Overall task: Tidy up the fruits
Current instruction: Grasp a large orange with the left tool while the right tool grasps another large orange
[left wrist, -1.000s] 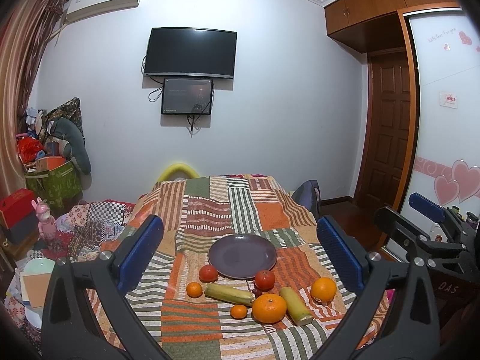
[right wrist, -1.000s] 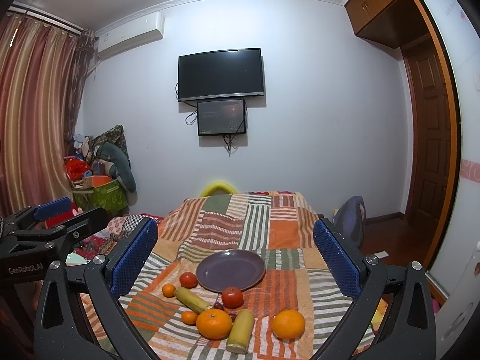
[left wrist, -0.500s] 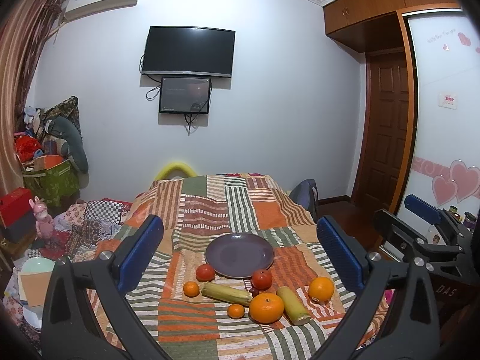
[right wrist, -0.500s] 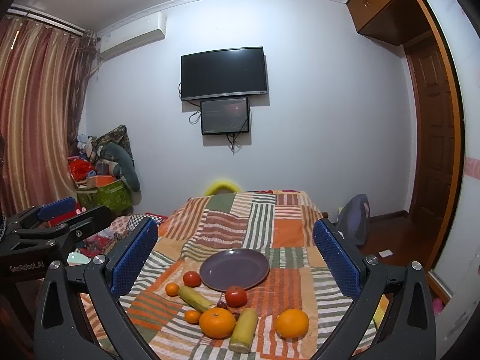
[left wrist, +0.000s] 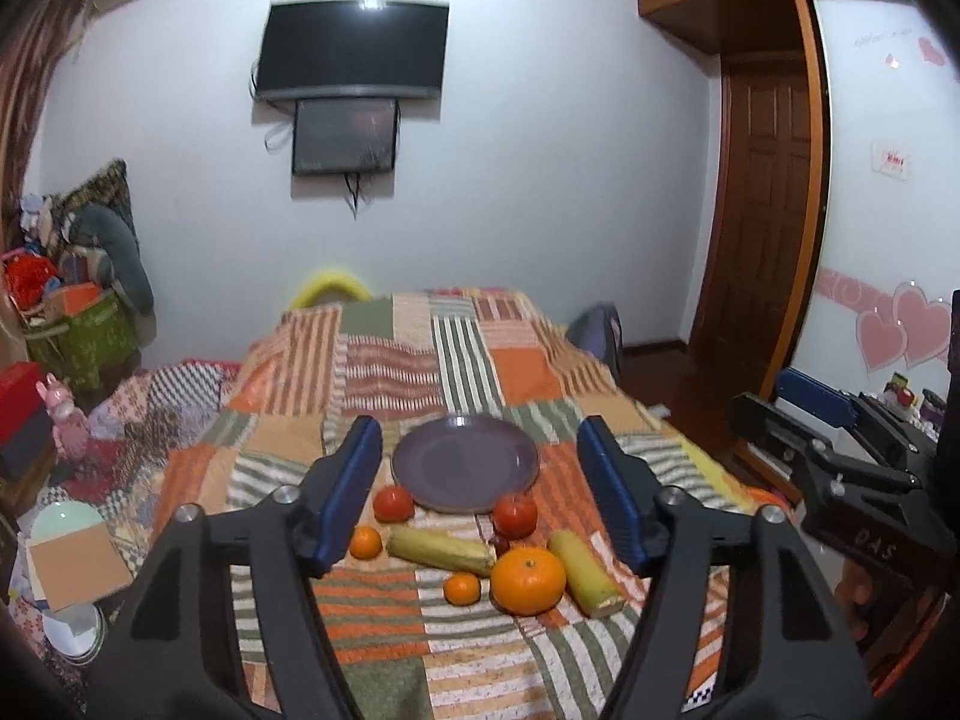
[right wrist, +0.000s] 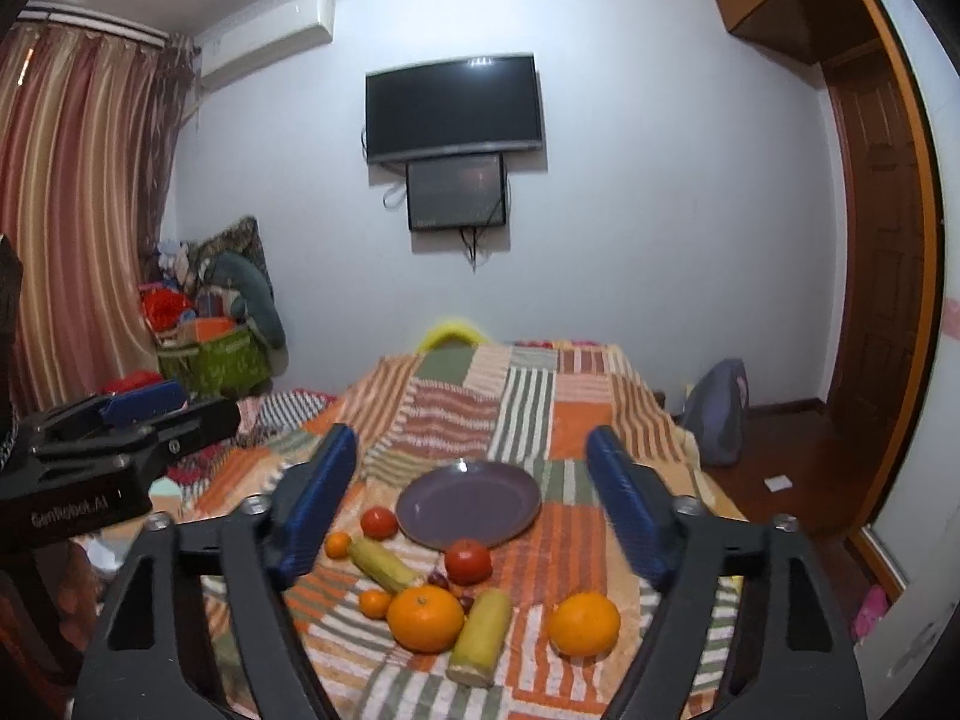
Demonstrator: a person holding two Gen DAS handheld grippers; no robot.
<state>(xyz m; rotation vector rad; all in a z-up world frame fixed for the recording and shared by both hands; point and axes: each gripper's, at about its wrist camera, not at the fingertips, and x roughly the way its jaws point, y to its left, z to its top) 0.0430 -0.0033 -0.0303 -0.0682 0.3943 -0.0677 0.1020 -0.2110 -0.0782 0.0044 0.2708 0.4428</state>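
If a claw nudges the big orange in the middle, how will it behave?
The big orange looks round, so it would probably roll. The corn cob touching its side may check it that way. The patchwork quilt looks soft, likely damping any roll.

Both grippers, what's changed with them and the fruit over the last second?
Both grippers, the left and the right, have narrowed their jaws partway and edged closer to the fruit, gripping nothing. The purple plate stays bare, and the large orange and other fruit haven't moved.
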